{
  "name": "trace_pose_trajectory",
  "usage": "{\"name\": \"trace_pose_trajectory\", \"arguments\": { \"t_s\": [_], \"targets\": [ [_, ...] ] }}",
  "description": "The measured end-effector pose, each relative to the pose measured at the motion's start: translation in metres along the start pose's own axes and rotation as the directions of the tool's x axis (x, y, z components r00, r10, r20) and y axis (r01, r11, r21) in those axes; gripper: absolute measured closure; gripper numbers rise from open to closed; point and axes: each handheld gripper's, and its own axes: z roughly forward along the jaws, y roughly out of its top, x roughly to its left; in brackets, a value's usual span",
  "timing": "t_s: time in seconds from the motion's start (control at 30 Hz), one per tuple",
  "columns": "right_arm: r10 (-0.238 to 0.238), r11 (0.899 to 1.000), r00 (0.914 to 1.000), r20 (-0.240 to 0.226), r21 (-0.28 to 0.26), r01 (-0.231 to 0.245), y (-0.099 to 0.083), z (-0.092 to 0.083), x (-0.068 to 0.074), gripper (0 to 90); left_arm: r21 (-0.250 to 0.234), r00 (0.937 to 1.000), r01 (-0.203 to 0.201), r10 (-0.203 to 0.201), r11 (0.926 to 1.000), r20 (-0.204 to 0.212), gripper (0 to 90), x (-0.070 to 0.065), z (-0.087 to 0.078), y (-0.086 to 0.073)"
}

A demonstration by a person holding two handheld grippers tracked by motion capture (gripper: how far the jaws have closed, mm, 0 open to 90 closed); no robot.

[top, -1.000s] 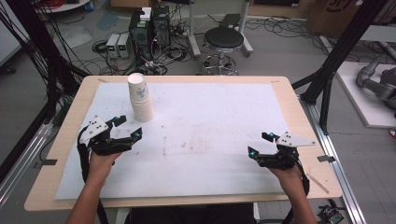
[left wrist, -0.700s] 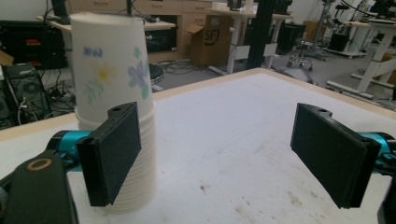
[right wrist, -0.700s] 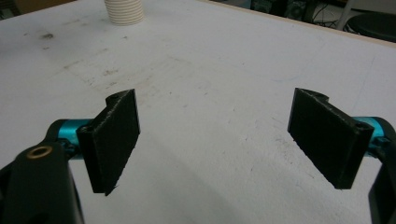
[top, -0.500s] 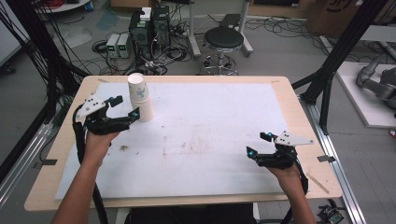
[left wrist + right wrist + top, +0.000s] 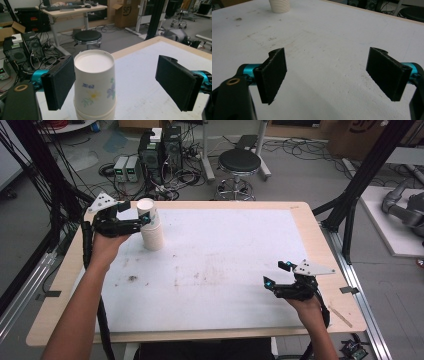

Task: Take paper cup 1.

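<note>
White-topped table (image 5: 225, 270) fills the middle of the high view. We note the stack of paper cups (image 5: 150, 224), upside down, unmoved at upper left. Since the earlier frame the left gripper (image 5: 134, 215) has advanced up the frame; its jaws stand wide, one pad touching or just beside the top cup, the other apart. Right gripper (image 5: 276, 273), lower right, is unchanged, jaws spread over bare surface.

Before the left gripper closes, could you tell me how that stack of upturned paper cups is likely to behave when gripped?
The stack of paper cups looks thin-walled, so a hard squeeze would probably dent the top cup. It is tall on a narrow base, so a sideways nudge may tip it. The left gripper stands open around the top cup, which may lift off alone.
</note>
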Motion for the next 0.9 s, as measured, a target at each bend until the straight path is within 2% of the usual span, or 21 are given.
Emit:
{"name": "trace_pose_trajectory", "arguments": {
  "t_s": [0.1, 0.23, 0.3, 0.37, 0.6, 0.8, 0.9],
  "targets": [
    [0.002, 1.0, 1.0, -0.004, 0.003, -0.002, 0.0, 0.001, -0.001, 17.2, 0.02, 0.9999, -0.003, 0.003, 0.9998, -0.011, 16.3, 0.004, 0.009, 0.003],
    [0.003, 1.0, 1.0, -0.006, 0.004, -0.003, 0.0, 0.003, -0.001, 17.2, 0.041, 0.9998, 0.013, -0.013, 0.9991, -0.012, 15.9, 0.011, 0.023, 0.004],
    [0.004, 1.0, 1.0, -0.009, 0.005, -0.004, 0.001, 0.003, -0.001, 17.2, 0.054, 0.9997, 0.023, -0.022, 0.9983, -0.014, 15.9, 0.014, 0.03, 0.002],
    [0.005, 1.0, 0.9999, -0.01, 0.007, -0.005, 0.0, 0.004, 0.0, 17.2, 0.09, 0.9993, 0.034, -0.032, 0.9954, -0.019, 15.9, 0.018, 0.04, -0.005],
    [0.011, 1.0, 0.9999, -0.007, 0.007, -0.011, -0.001, 0.002, -0.001, 17.2, 0.121, 0.998, 0.06, -0.057, 0.9908, -0.027, 16.9, 0.023, 0.055, -0.014],
    [0.015, 1.0, 0.9999, -0.008, 0.013, -0.015, -0.002, 0.001, -0.002, 17.2, 0.139, 0.9993, 0.038, -0.037, 0.9896, -0.009, 26.8, 0.024, 0.06, -0.017],
    [0.018, 1.0, 0.9998, -0.009, 0.016, -0.018, -0.002, 0.002, -0.002, 17.2, 0.123, 0.9996, 0.027, -0.027, 0.9921, -0.008, 30.9, 0.023, 0.059, -0.016]
  ]
}}
